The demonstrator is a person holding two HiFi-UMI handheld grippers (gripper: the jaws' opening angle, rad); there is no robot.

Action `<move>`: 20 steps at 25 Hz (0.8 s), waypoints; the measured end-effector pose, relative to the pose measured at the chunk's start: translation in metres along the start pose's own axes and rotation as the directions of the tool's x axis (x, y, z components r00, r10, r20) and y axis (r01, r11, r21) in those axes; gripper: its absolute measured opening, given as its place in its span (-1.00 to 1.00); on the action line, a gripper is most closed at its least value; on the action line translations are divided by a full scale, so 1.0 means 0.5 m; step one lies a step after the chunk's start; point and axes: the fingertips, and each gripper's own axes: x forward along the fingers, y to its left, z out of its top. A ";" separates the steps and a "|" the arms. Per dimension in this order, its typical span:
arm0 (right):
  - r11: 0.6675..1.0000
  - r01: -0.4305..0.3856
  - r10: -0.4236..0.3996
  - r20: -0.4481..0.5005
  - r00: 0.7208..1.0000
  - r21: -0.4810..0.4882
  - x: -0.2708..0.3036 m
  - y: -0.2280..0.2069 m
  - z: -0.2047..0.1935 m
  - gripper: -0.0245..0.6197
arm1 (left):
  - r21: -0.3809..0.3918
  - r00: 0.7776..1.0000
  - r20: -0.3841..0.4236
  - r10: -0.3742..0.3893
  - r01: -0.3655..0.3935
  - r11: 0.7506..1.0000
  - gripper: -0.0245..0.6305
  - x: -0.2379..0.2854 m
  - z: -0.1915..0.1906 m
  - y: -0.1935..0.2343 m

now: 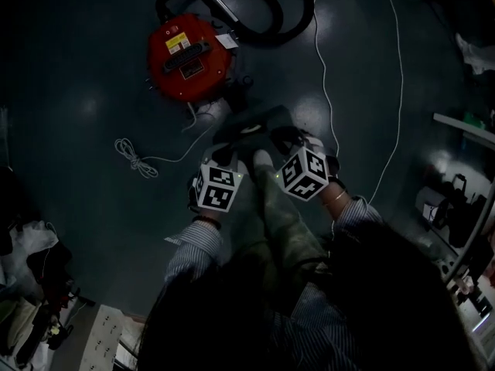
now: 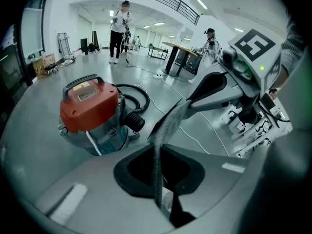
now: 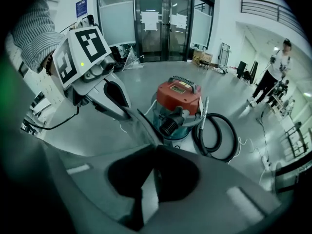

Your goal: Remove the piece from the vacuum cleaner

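Observation:
The red-topped vacuum cleaner [image 1: 189,56] [image 2: 90,111] [image 3: 178,101] stands on the floor ahead of me, its black hose [image 1: 271,14] [image 3: 214,135] coiled beside it. Between the grippers, clear of the vacuum, hangs a thin grey sheet-like piece [image 1: 255,126] [image 2: 168,126] [image 3: 139,126]. My left gripper [image 1: 232,145] [image 2: 158,150] is shut on one end of it. The right gripper [image 1: 282,139] [image 3: 153,147] is shut on the other end. Both sit close together above my legs, tips pointing towards the vacuum. The head view is dark, so the piece's full shape is unclear.
A knotted white cord [image 1: 135,161] lies left of me and a long white cable [image 1: 398,76] runs along the right. Clutter sits at lower left [image 1: 46,308] and equipment at right [image 1: 456,207]. A person [image 2: 119,30] [image 3: 273,77] stands far off, beside a round table [image 2: 180,55].

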 end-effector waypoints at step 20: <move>0.989 0.070 -0.095 0.200 0.975 0.130 -0.530 0.060 0.251 -0.86 | -0.074 0.983 0.182 0.031 -0.018 0.997 -0.87 -0.514 0.228 -0.173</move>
